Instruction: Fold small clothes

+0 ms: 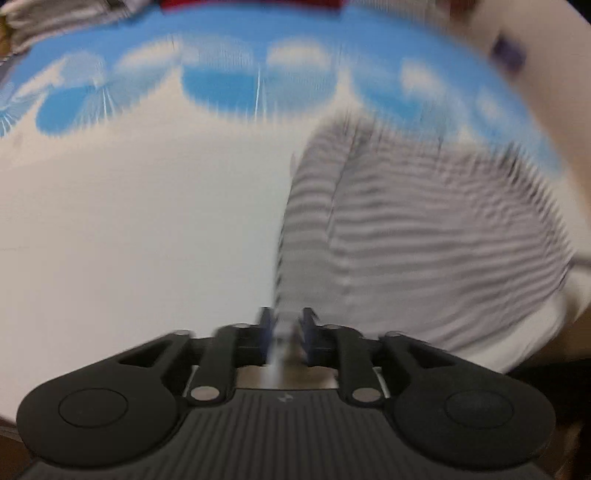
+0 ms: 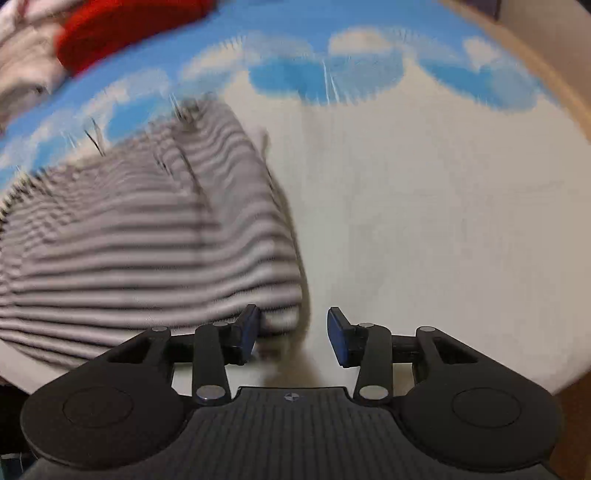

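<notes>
- Worktop: covered by a white cloth with a blue sky-and-cloud band along the far edge.
- Striped garment: grey and white, lying flat on the white area; left part of the right wrist view, right part of the left wrist view.
- Red cloth: at the far edge, beyond the garment.
- Right gripper: jaws apart, garment corner between them, pads not pressing.
- Left gripper: jaws narrowly apart, garment edge between them; contact cannot be confirmed through blur.
</notes>
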